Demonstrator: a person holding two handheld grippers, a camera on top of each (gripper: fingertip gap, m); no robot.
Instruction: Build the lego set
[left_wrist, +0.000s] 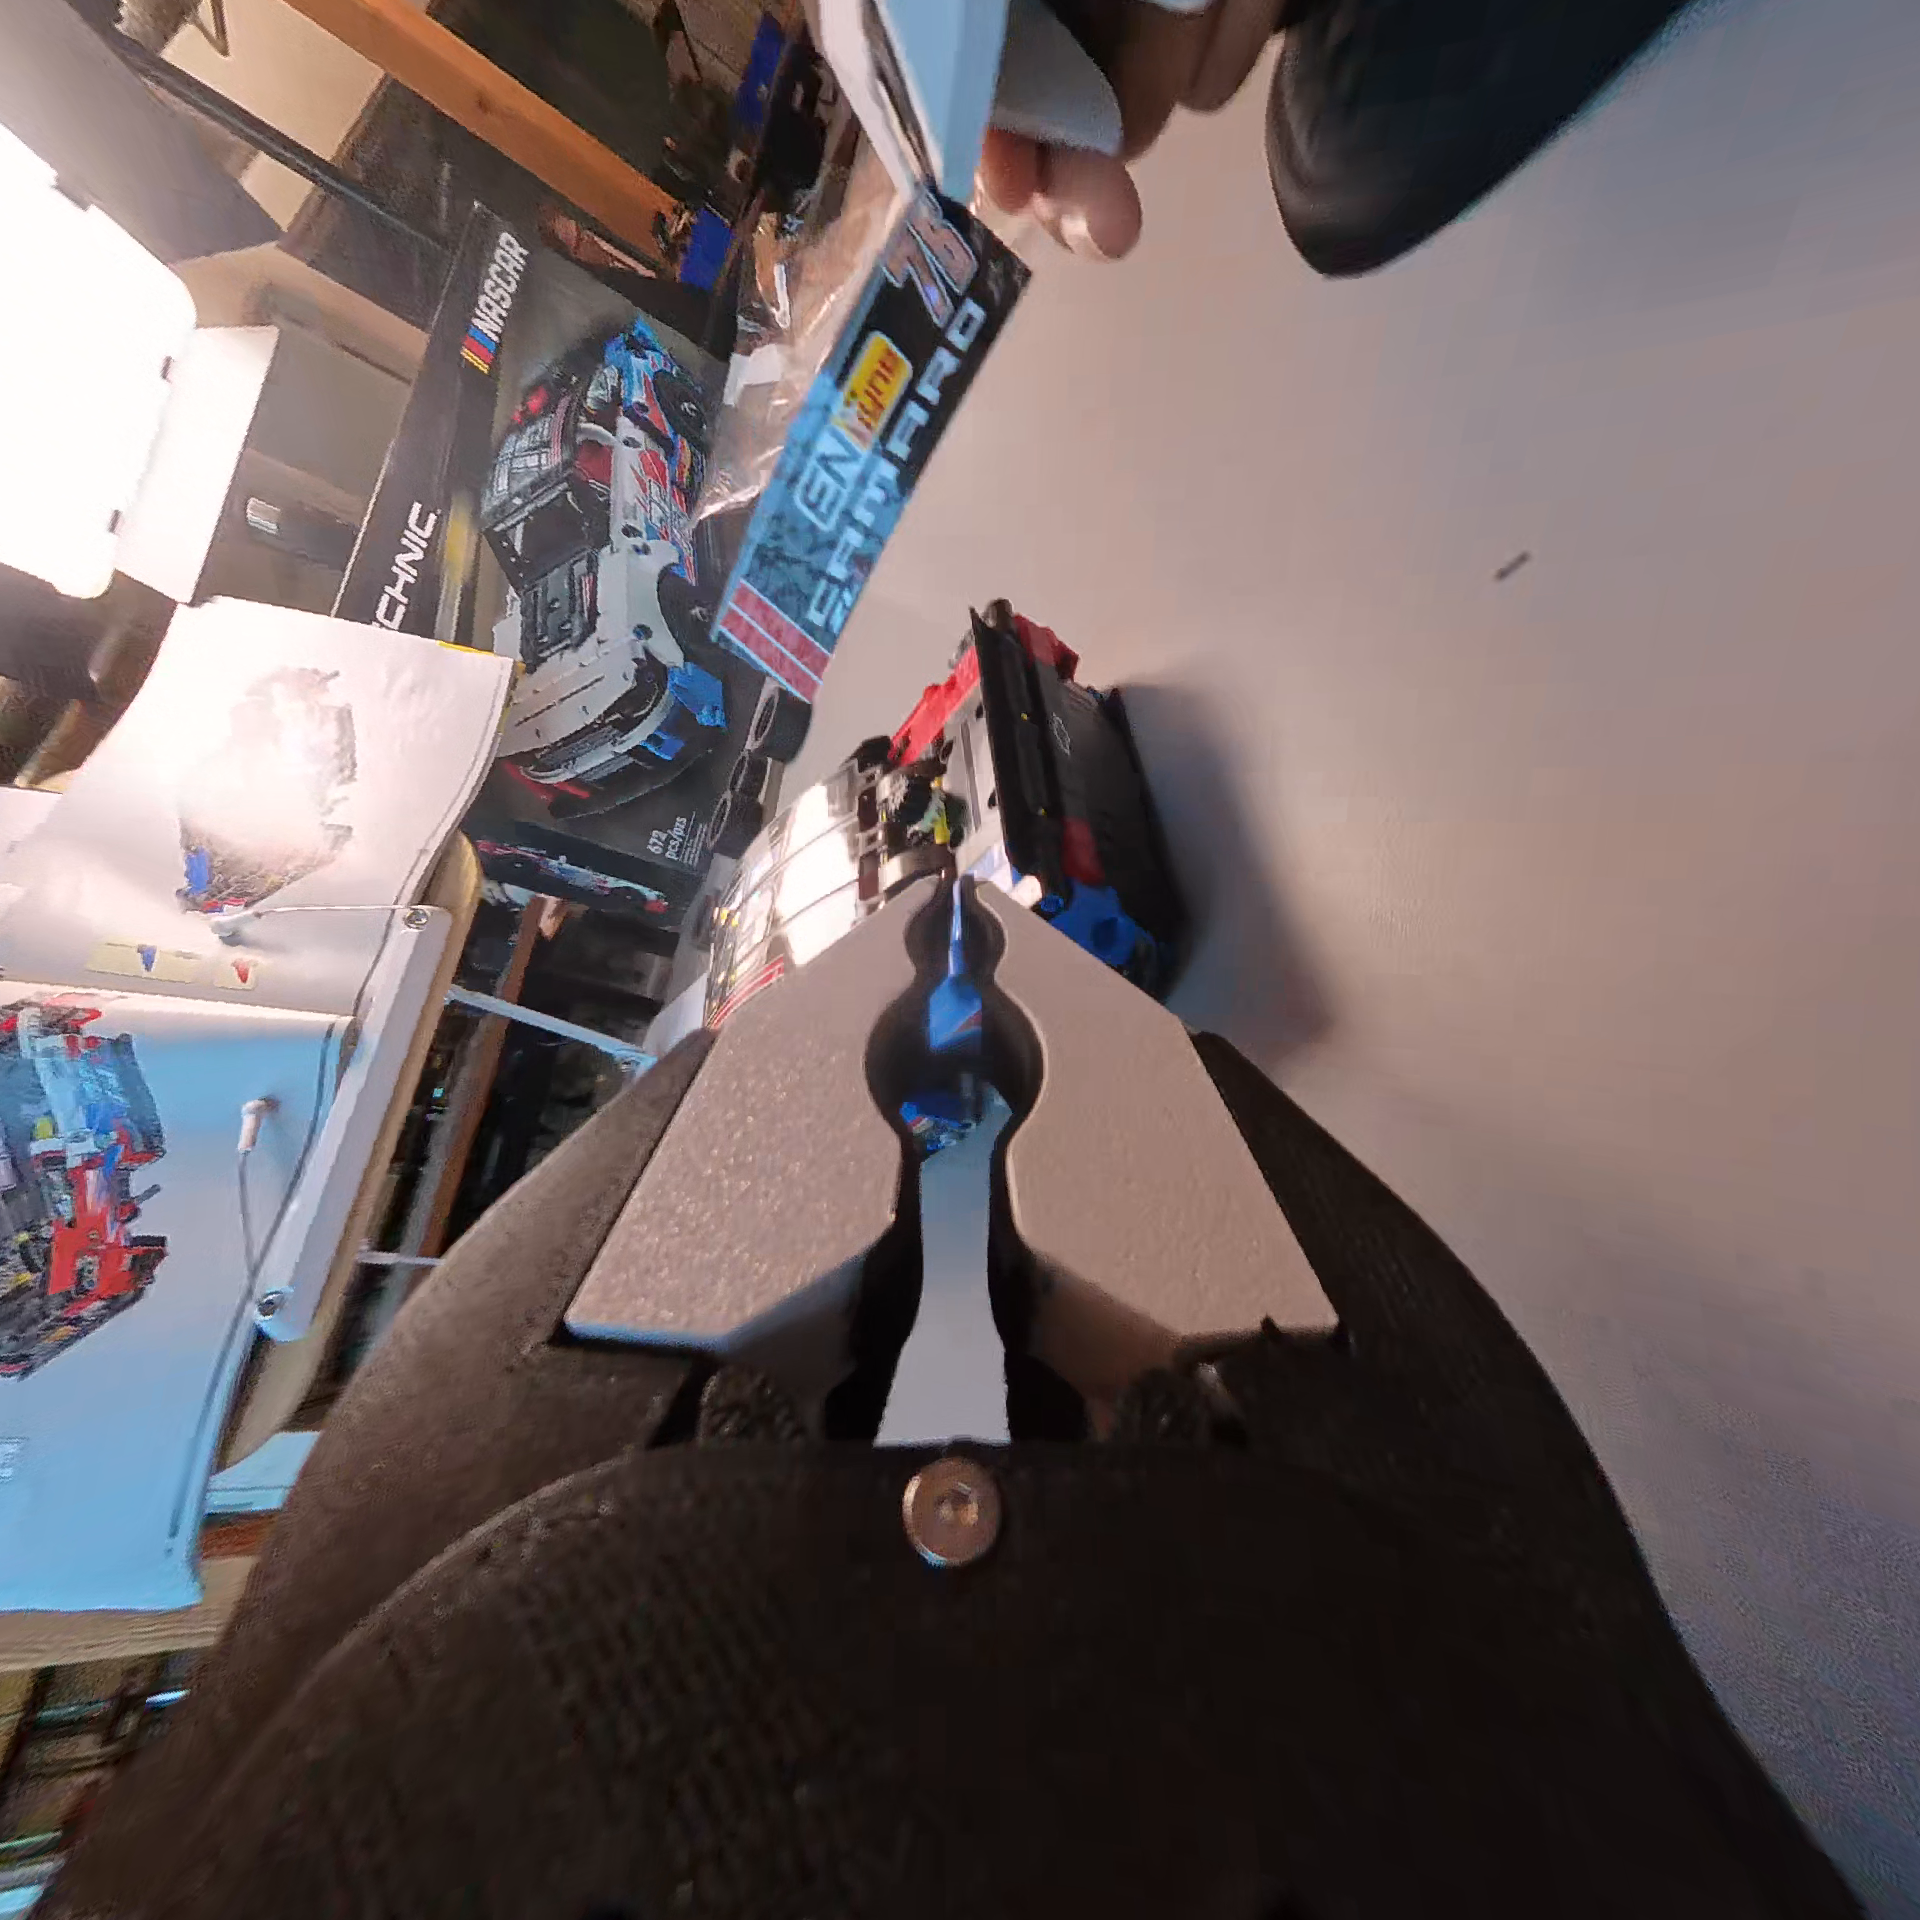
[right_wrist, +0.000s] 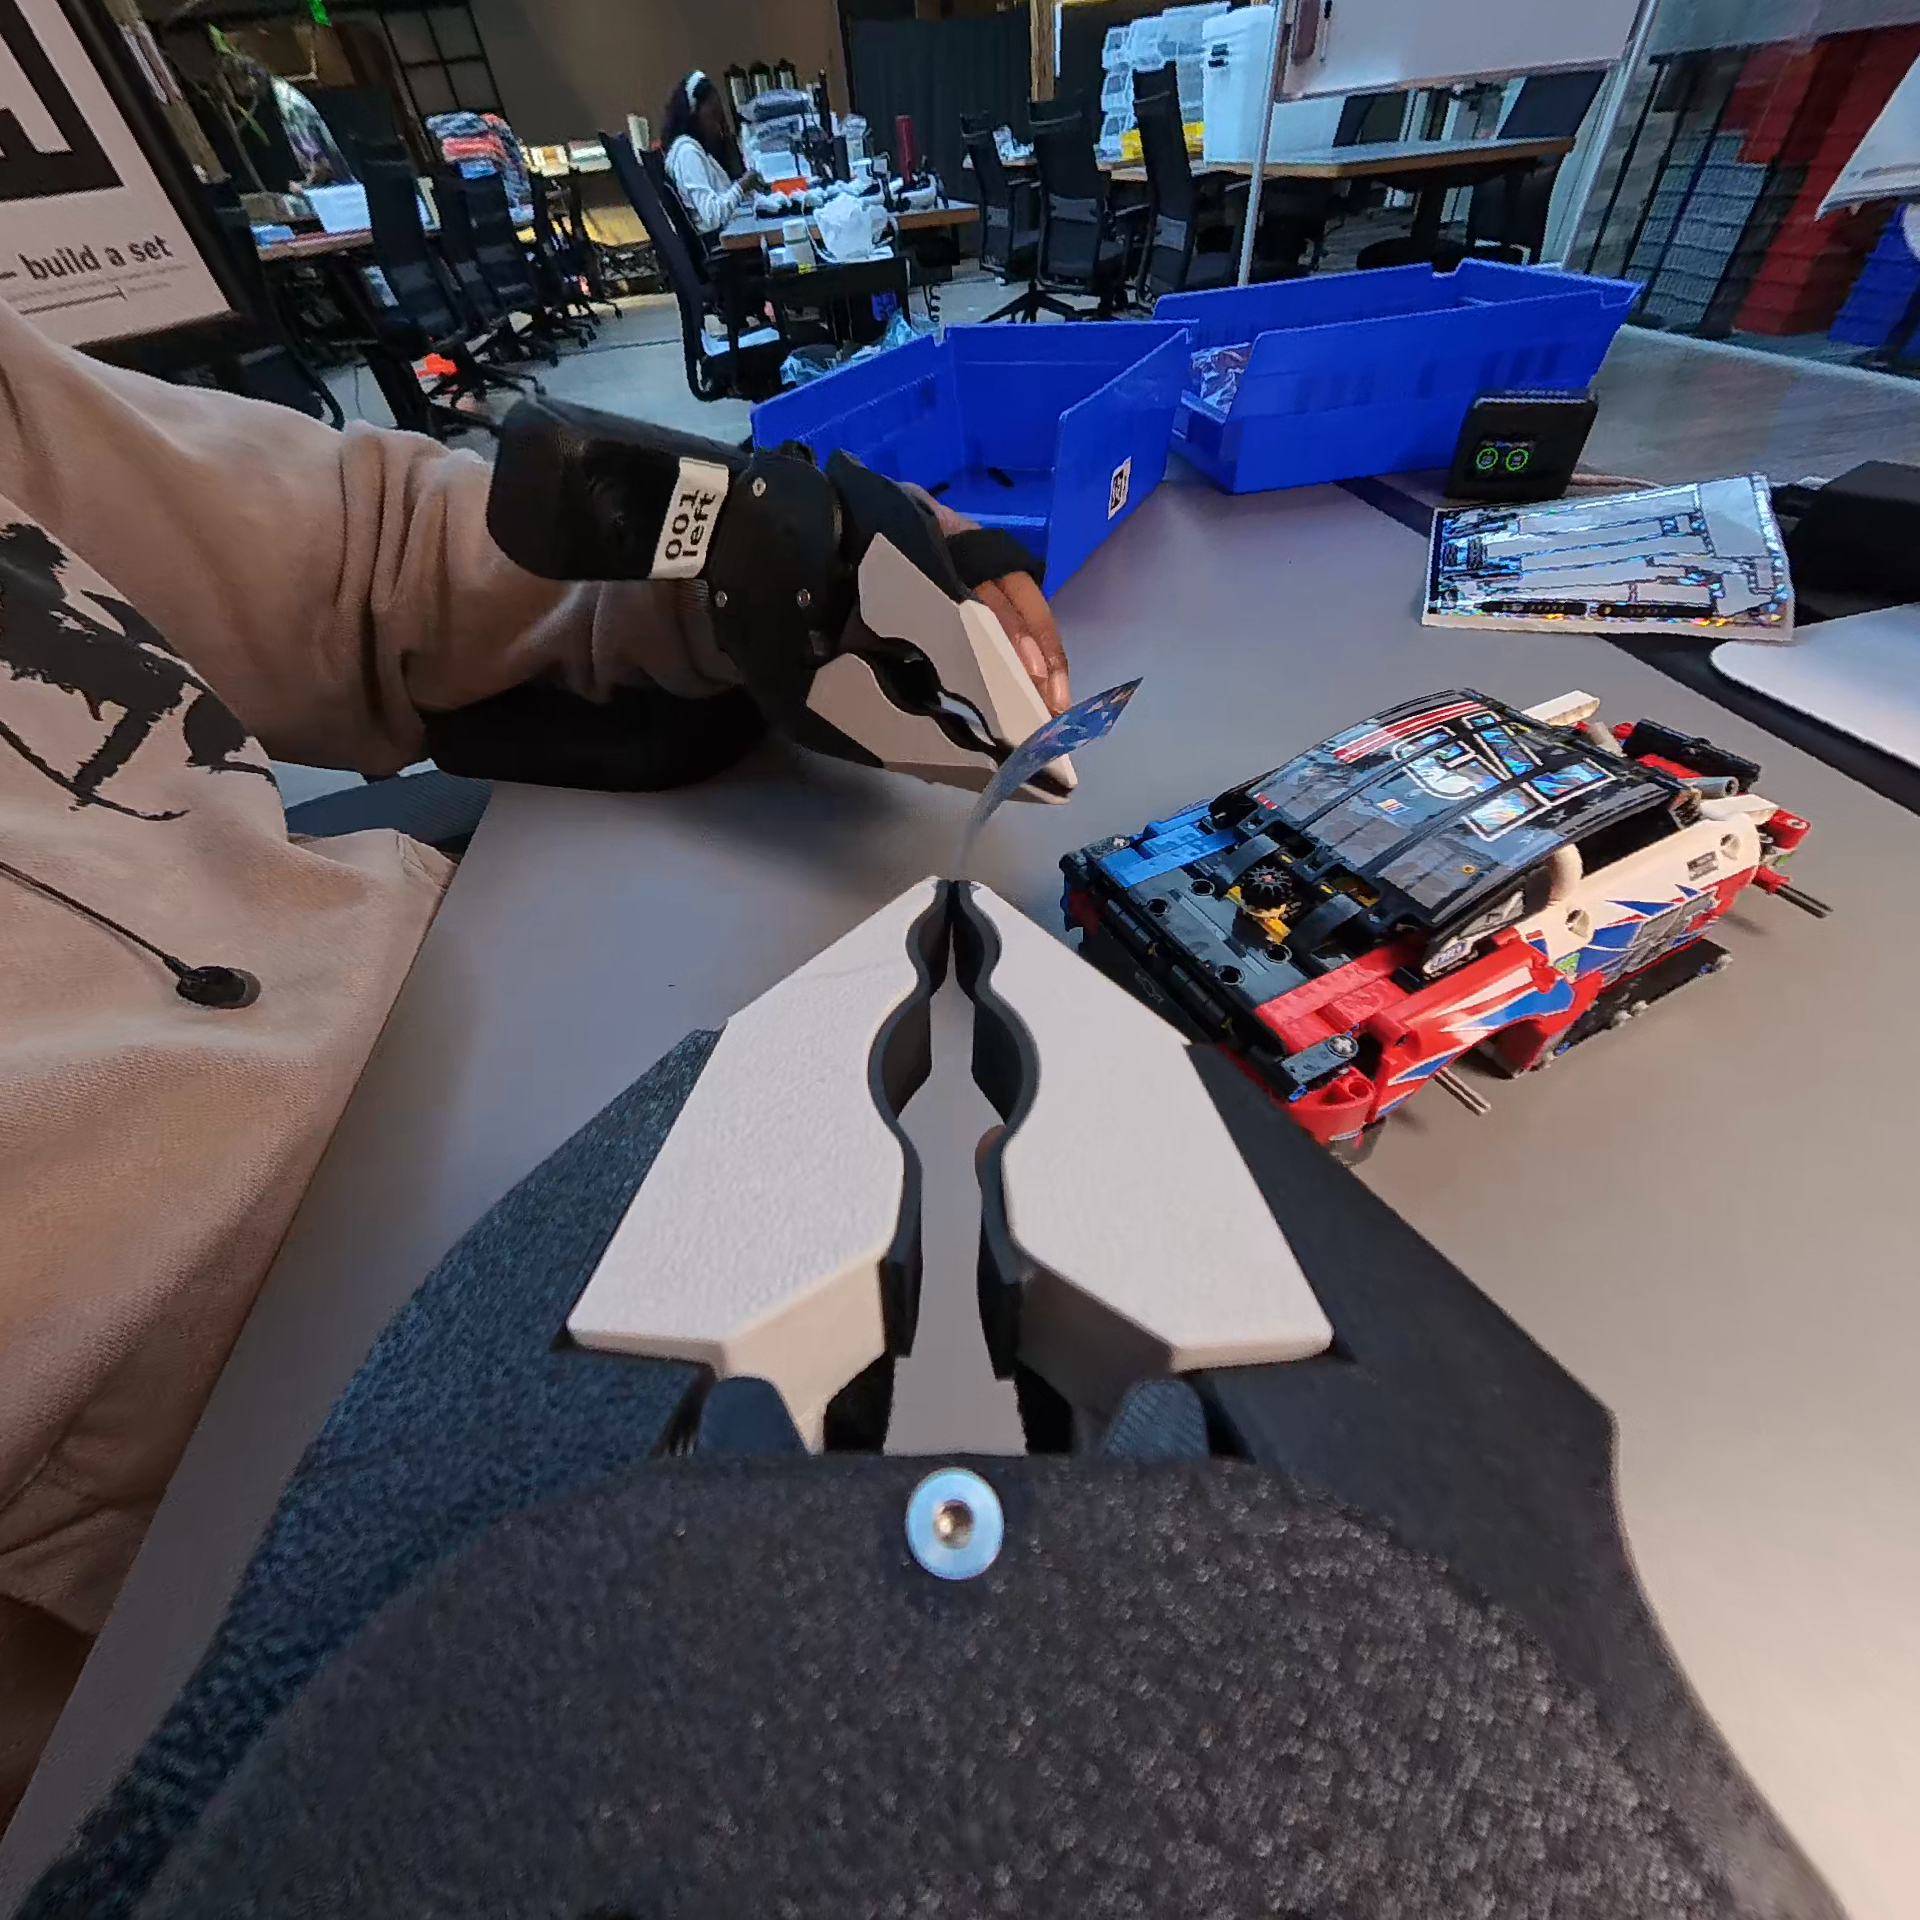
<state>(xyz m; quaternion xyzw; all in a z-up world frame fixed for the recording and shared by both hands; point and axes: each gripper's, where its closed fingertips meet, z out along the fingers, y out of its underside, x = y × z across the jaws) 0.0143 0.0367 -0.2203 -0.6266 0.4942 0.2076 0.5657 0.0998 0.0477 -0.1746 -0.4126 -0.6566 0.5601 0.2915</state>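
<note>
A blue printed sticker (right_wrist: 1081, 722) is stretched between both grippers above the grey table (right_wrist: 644, 914). My right gripper (right_wrist: 954, 885) is shut on its lower end. My left gripper (left_wrist: 961, 883) is shut on the sticker farther along, and the blue strip (left_wrist: 951, 997) shows between its pads. It also shows in the right wrist view (right_wrist: 1039, 774), with the sticker's free end sticking out past it. The partly built red, white, blue and black Lego car (right_wrist: 1455, 894) stands on the table just right of the grippers; it also shows in the left wrist view (left_wrist: 1049, 769).
Two blue bins (right_wrist: 966, 436) (right_wrist: 1392, 384) stand at the back. A shiny sticker sheet (right_wrist: 1600, 561) and a small black device (right_wrist: 1522, 442) lie behind the car. The Lego box (left_wrist: 582, 540) and instruction booklet (left_wrist: 83, 1247) are beyond the table. The person's beige sleeve (right_wrist: 260, 582) is at left.
</note>
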